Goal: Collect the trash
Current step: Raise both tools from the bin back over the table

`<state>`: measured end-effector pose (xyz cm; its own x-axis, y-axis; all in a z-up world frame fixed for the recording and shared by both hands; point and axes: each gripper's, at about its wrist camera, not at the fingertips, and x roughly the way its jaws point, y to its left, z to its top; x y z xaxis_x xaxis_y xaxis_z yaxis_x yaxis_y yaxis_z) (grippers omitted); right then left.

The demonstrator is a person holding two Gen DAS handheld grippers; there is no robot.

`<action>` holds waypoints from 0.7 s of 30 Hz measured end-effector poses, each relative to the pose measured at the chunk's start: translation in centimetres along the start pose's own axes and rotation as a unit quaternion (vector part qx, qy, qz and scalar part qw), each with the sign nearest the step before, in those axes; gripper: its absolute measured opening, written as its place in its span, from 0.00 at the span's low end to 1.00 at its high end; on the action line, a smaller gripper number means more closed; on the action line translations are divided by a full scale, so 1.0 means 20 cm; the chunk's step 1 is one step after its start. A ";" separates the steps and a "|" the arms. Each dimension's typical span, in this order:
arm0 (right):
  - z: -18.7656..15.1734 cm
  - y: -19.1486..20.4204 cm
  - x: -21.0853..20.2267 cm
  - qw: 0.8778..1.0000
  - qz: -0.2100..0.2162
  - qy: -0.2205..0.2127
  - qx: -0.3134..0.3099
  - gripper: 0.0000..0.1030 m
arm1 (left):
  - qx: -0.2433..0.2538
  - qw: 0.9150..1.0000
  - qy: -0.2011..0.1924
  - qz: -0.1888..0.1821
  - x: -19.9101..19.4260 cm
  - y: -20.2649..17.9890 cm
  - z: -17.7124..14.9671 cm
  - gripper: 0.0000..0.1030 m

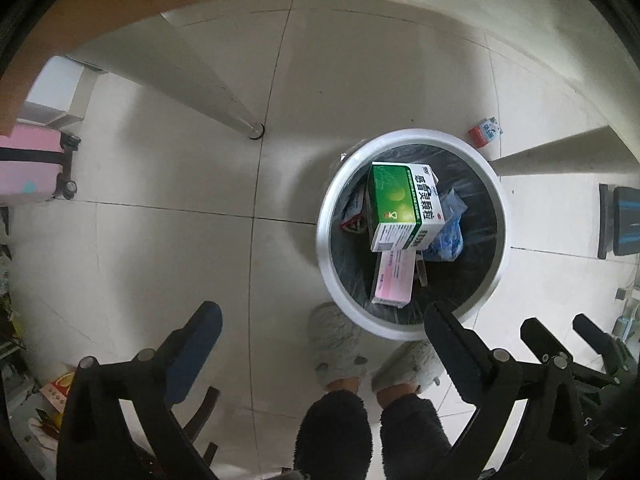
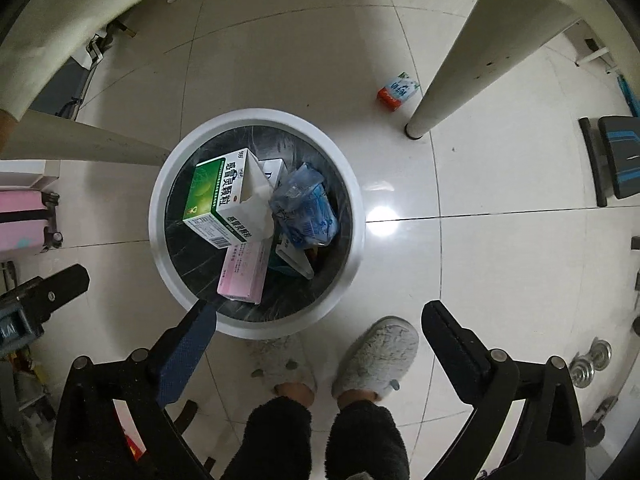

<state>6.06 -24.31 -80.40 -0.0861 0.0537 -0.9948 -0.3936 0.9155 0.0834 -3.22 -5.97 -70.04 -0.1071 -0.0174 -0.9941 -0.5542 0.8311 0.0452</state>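
White round bin (image 2: 158,216), glossy cardboard boxes (image 2: 218,200) inside; both tongs (image 1: 320,328) (image 2: 316,320) spread, empty.

Dim, cool indoor light. A bright glare spot sits on the glossy floor (image 2: 383,216) right of the bin (image 2: 168,184). Soft shadows spread across the tiles. Strong fisheye bending; corners are black.

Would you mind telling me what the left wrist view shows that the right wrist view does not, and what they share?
Only the left wrist view shows the yellow-and-red packet on the floor at lower left. Only the right wrist view shows the metal dumbbell weights at lower right. Both show the white trash bin holding the green medicine box, and the small red-and-blue carton lying on the floor outside it.
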 end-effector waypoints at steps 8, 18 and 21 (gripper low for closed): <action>-0.06 -0.02 -0.26 1.000 -0.015 -0.012 0.000 1.00 | 0.007 1.000 -0.012 0.015 -0.20 0.00 -0.10 1.00; -0.11 -0.04 -0.77 0.999 -0.021 -0.046 -0.006 1.00 | 0.008 0.999 -0.031 0.010 -0.57 -0.01 -0.20 1.00; -0.14 -0.04 -0.95 0.998 -0.020 -0.054 -0.012 1.00 | 0.008 0.999 -0.035 0.005 -0.71 -0.01 -0.24 1.00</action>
<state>5.47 -27.10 -61.43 0.0290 0.0620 -0.9977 -0.4163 0.9081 0.0443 -5.49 -8.54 -55.37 -0.0544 0.0283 -0.9981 -0.5398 0.8401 0.0532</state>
